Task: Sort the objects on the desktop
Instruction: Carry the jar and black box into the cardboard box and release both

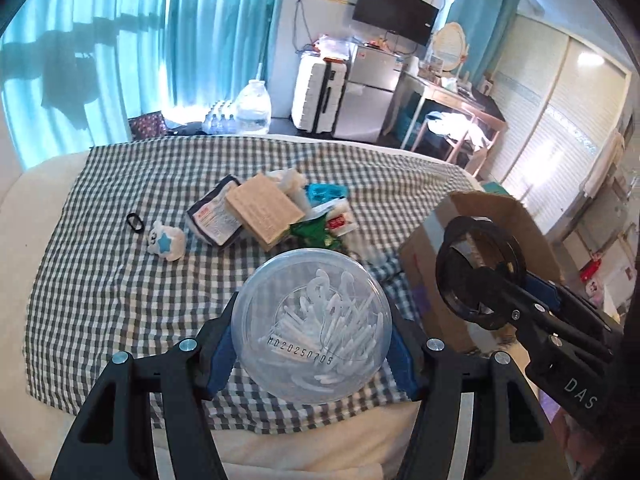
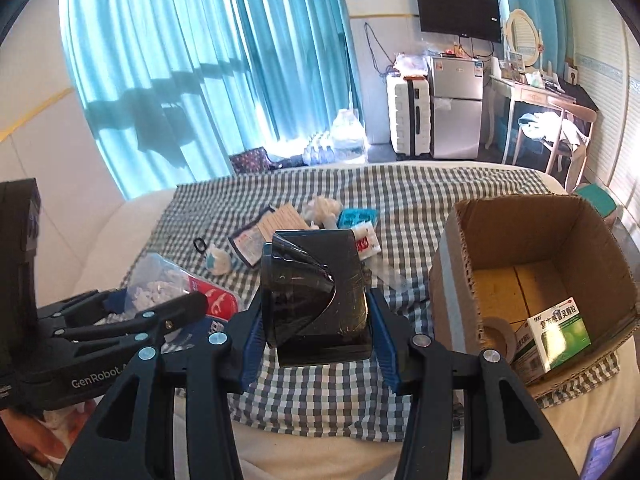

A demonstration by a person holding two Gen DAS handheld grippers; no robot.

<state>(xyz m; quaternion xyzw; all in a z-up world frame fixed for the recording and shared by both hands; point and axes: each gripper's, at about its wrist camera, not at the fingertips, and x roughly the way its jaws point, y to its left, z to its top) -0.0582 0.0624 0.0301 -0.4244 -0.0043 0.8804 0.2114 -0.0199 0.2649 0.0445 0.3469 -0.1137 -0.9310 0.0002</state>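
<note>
My left gripper (image 1: 312,344) is shut on a clear round tub of cotton swabs (image 1: 311,320), held above the checked cloth (image 1: 120,280). In the right wrist view my right gripper (image 2: 318,332) is shut on a black tape roll (image 2: 316,296); the left gripper (image 2: 140,304) with the swab tub (image 2: 168,288) shows at the left. The right gripper (image 1: 504,292) and its black roll (image 1: 480,272) hang in front of an open cardboard box (image 1: 500,216). A pile of packets and a tan box (image 1: 264,212) lies mid-cloth, with a small plush toy (image 1: 166,240) and a black ring (image 1: 135,222) to its left.
The cardboard box (image 2: 540,240) stands at the cloth's right edge and holds a green medicine box (image 2: 560,332) and a tape roll (image 2: 498,332). A phone (image 2: 604,452) lies at the near right. Beyond the cloth are water bottles (image 1: 252,108), a suitcase (image 1: 318,96) and a small fridge (image 1: 368,92).
</note>
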